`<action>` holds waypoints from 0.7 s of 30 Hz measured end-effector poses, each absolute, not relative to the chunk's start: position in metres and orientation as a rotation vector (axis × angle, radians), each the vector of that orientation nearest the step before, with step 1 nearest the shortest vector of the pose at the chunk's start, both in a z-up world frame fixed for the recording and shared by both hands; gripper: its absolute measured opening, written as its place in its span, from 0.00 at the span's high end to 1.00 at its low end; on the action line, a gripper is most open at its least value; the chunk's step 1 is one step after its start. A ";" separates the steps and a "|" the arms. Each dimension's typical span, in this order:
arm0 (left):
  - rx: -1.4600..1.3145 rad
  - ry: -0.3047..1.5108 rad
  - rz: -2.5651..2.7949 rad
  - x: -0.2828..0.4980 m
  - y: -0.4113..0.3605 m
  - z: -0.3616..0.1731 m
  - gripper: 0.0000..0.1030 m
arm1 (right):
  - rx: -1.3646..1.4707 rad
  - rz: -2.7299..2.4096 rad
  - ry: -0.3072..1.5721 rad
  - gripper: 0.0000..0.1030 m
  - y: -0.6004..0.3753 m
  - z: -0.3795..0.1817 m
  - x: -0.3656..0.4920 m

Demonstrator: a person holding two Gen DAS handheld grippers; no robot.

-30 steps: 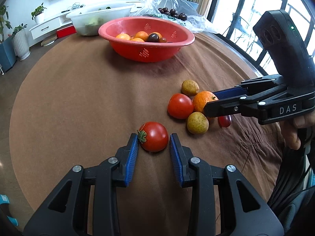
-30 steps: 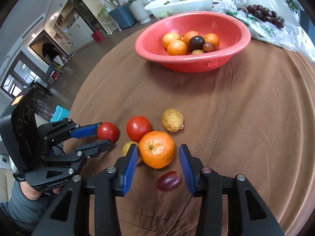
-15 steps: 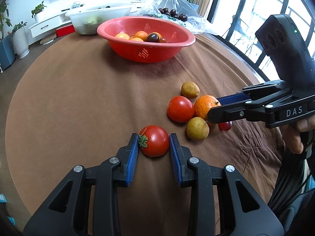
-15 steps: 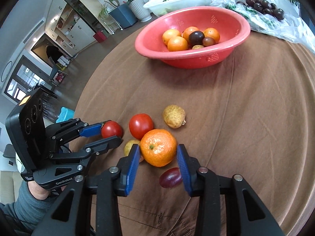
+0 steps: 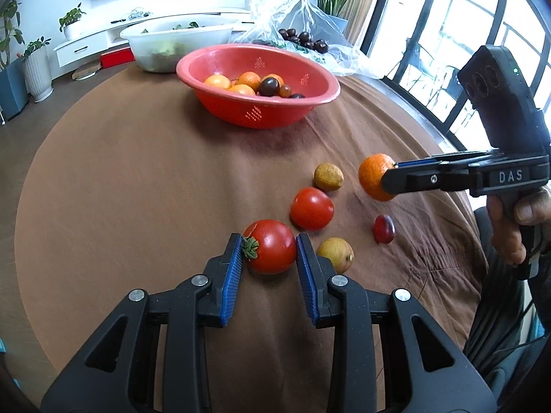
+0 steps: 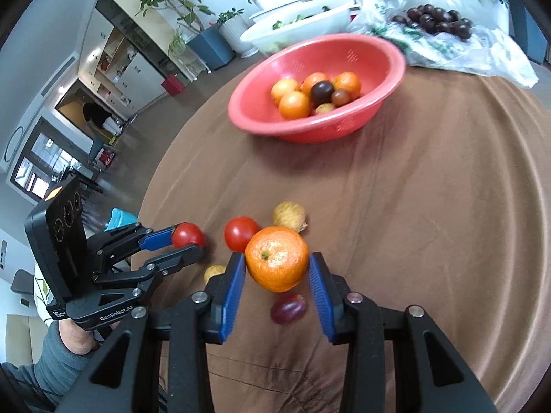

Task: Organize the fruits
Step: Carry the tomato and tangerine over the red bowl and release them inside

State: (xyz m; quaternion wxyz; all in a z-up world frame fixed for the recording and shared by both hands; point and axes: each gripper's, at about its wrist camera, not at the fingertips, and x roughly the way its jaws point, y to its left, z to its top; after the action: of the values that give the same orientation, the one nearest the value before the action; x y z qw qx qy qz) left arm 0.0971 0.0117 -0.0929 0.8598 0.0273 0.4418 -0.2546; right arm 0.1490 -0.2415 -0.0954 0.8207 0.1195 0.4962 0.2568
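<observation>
Now my left claw (image 5: 269, 251) is clamped on the stemmed tomato (image 5: 270, 246) at the counter (image 5: 137, 189), and my right claw (image 6: 277, 275) pinches the orange (image 6: 277, 263) just above it. I should carry both level to the red bowl (image 5: 320, 99), releasing low inside.

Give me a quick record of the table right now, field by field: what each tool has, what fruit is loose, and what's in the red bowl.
left tool: shut on the stemmed tomato
right tool: shut on the orange, held clear of the cloth
loose on brown tablecloth: second tomato, two yellowish fruits, one purple grape
red bowl: oranges and a few small dark fruits
behind bowl: white basin, plastic bag of dark fruit
</observation>
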 end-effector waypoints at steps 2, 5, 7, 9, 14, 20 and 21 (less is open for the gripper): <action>0.045 0.916 -0.531 0.100 0.015 -0.088 0.72 | 0.265 0.528 1.043 0.60 -0.251 -0.093 0.151; 0.026 0.890 -0.521 0.109 0.021 -0.076 0.72 | 0.280 0.498 1.021 0.60 -0.267 -0.087 0.155; 0.018 0.868 -0.516 0.118 0.024 -0.065 0.72 | 0.288 0.477 1.005 0.60 -0.277 -0.082 0.159; 0.015 0.844 -0.514 0.130 0.025 -0.054 0.72 | 0.293 0.460 0.985 0.60 -0.286 -0.076 0.163; 0.025 0.803 -0.513 0.162 0.022 -0.032 0.72 | 0.282 0.418 0.940 0.60 -0.300 -0.057 0.177; 0.040 0.774 -0.520 0.200 0.011 -0.010 0.72 | 0.242 0.404 0.894 0.60 -0.297 -0.030 0.204; 0.042 0.773 -0.522 0.206 0.008 -0.008 0.72 | 0.230 0.405 0.886 0.60 -0.292 -0.026 0.209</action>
State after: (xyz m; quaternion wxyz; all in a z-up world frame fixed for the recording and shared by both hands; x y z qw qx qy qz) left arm 0.2058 0.0077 -0.0080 0.8929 0.0201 0.3728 -0.2517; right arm 0.2089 -0.2921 -0.0258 0.8773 0.1103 0.4249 0.1941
